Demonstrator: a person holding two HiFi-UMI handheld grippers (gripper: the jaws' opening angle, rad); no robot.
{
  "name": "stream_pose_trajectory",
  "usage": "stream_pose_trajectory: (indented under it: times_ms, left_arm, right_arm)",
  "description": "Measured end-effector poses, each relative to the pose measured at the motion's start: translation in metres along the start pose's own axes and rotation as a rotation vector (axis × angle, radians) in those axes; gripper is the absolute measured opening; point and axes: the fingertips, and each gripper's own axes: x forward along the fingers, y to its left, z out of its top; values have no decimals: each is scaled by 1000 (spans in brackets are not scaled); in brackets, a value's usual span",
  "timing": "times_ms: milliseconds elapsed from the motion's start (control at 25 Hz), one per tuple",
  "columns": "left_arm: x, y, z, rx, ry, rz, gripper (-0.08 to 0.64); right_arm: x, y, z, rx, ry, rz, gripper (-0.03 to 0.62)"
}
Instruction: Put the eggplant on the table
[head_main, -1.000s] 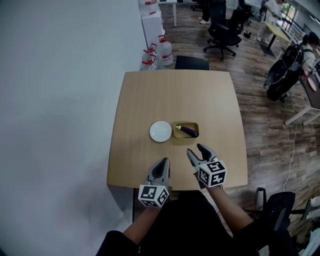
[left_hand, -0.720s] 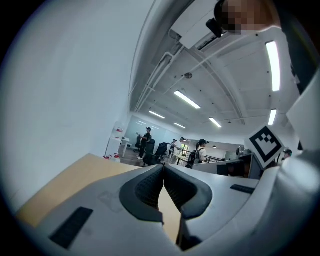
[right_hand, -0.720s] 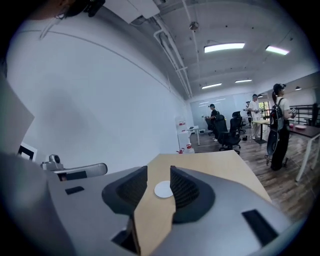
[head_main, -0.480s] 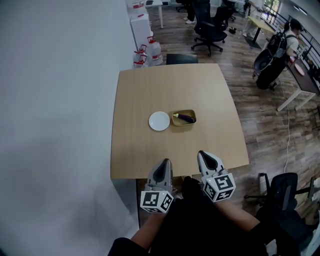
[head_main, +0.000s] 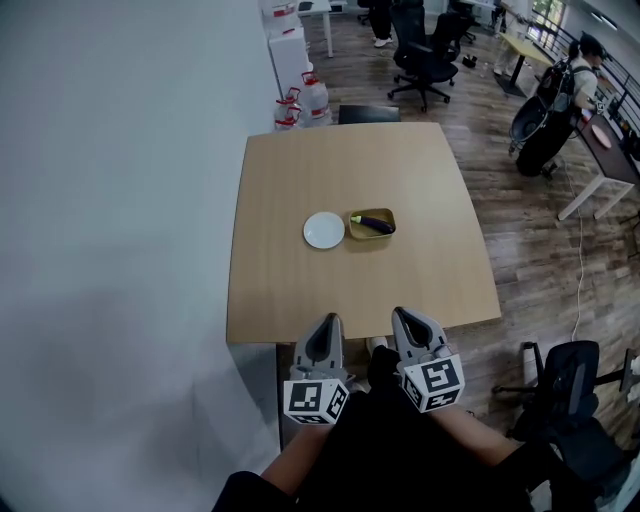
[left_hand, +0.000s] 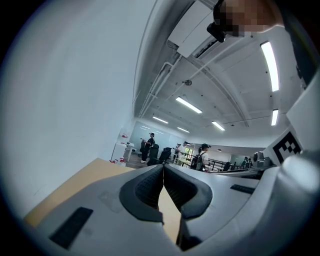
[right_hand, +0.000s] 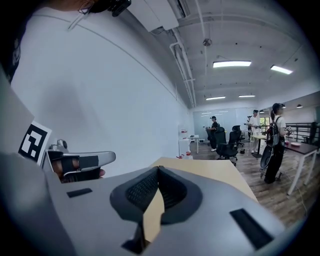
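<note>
The 2 tools have withdrawn past the tabletop's (head_main: 340, 170) near edge, the right tool (head_main: 408, 316) having closed empty beside the shut, empty left tool (head_main: 325, 322), so the eggplant (head_main: 375, 223) remains ungrasped in the yellow bowl (head_main: 372, 238), well apart from both.

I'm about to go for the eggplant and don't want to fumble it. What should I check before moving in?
1. Clear sight of the eggplant: ok, it lies uncovered in the yellow dish.
2. Bare table to set it on: ok, there is free surface in front of the dish.
3. Jaws of the right hand-held gripper apart for a grasp: not ok, they are shut with nothing between them.
4. Nothing in the left hand-held gripper: ok, it is shut and empty.
5. Both close to the dish: not ok, they hang at the table's near edge.
6. The plate out of the way: ok, it sits left of the dish.
</note>
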Motion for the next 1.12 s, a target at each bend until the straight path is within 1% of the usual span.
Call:
stream_pose_trajectory:
  times_ms: [120,360,560,720,920,1120]
  left_arm:
    - [1,-4,-3,19,4,-6,15]
    - [3,-10,-8,53,24,-20,15]
    - [9,-16,-17,50,35,-40,15]
    - [13,-17,-19,50,41,-44,15]
    - [17,-14,-15,55,40,-41,15]
    - [21,-10,-20,34,52,-42,15]
  right_arm:
    - [-2,-1,-1,14,-7,-4,60]
    - [-10,-8,0,33,-26,-38,60]
    - [-11,-15,-6,39,-28,-52,60]
    - [-9,-22,-3,42,-35,-68,60]
    - [-4,-21,-2,46,-29,-65,60]
    - [2,-21,-3,51,-26,-63,60]
